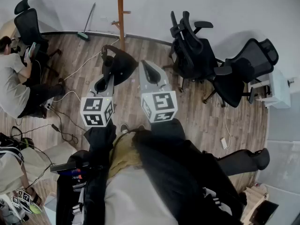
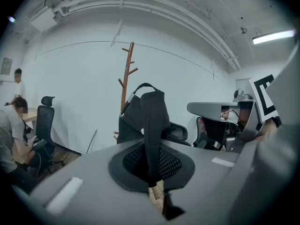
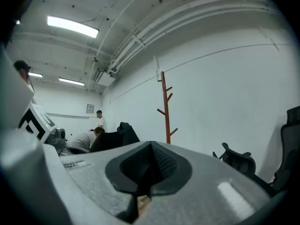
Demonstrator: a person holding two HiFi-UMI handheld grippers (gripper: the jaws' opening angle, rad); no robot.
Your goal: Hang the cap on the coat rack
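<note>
1. The left claw (image 2: 151, 165) is pinching shut on a black fabric baseball cap (image 2: 143, 111). Its pads are clamping a narrow black part of the cap that is rising straight up from between them.
2. The cap's rounded crown is bulging just beyond this claw's tips. In the head view it is hanging above the brown wood-plank floor (image 1: 197, 121) without touching it.
3. The tall brown wooden coat rack (image 2: 127, 69), with short angled pegs, is standing well ahead of the left claw. It is showing behind the cap and slightly to its left, against the white wall (image 2: 70, 78). Cap and rack are well apart.
4. The right claw (image 3: 150, 165) is sitting with its jaws closed together, and nothing is showing between its black mesh pads.
5. The right claw is pointing forward just to the right of the left claw, the two lying side by side. The coat rack is standing well ahead of it.
6. Two black mesh office chairs (image 1: 197, 50) are standing ahead and to the right of the right claw.
7. A seated person in a grey shirt (image 1: 11, 88) is bending forward far to the left of the left claw, near another black chair (image 1: 28, 25).
</note>
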